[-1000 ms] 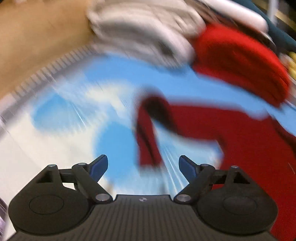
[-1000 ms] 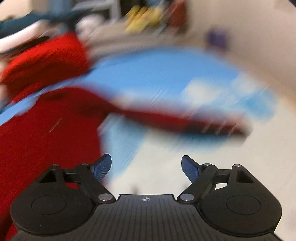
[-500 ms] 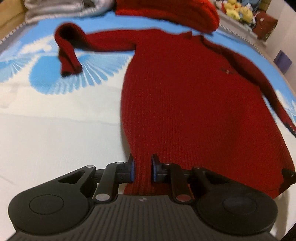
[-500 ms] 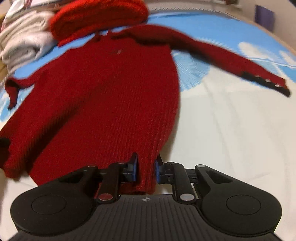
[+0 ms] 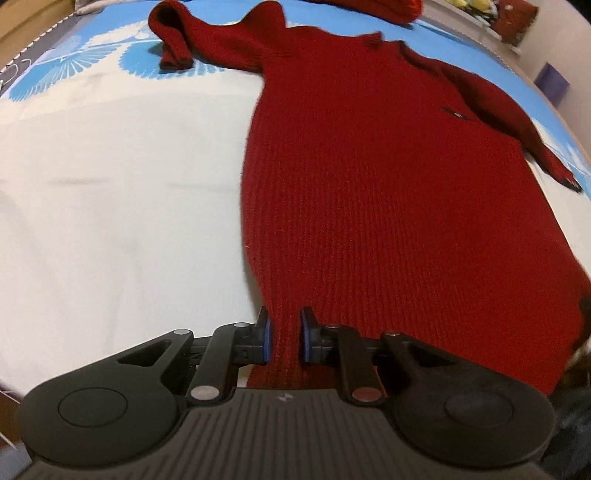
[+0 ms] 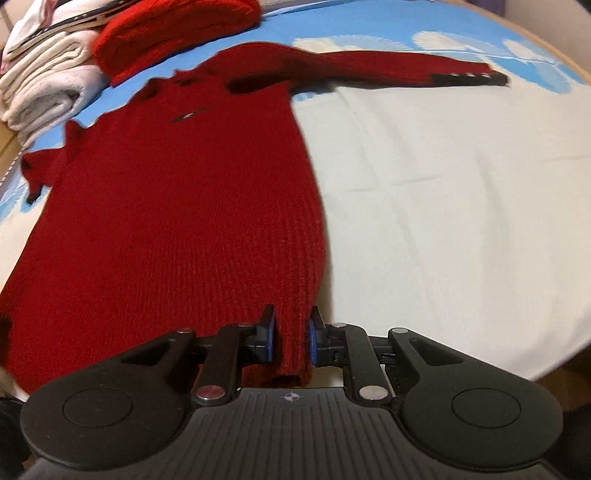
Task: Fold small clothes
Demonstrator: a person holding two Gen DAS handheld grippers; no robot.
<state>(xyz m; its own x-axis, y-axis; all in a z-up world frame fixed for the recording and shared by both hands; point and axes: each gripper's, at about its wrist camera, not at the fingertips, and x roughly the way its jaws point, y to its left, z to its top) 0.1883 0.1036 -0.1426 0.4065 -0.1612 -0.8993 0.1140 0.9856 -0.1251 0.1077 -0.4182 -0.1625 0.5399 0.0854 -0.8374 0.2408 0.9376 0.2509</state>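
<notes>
Now the red knitted sweater point(image 5: 388, 192) lies flat and spread on the bed sheet point(image 5: 110, 206), hem toward the cameras, and both tongs have it by the bottom edge. The left tongs point(image 5: 284, 341) pinch the hem at its left corner, blue pads tight against a narrow fold of ribbed knit. The right tongs point(image 6: 290, 339) do the same at the right corner, a strip of rib squeezed between the pads.

From the left wrist, one sleeve point(image 5: 207, 40) runs out and doubles back on itself at the cuff, and a small dark badge point(image 5: 458, 112) sits on the chest. From the right wrist, the other sleeve point(image 6: 388, 68) stretches straight, ending in a dark cuff with pale buttons. Only that view shows a stack of folded whitish clothes point(image 6: 44, 92) and a brighter red knit bundle point(image 6: 173, 33) past the collar.

That knit is chunky, in vertical ribs; the sheet is smooth white with blue fan-shaped prints at the far end.
</notes>
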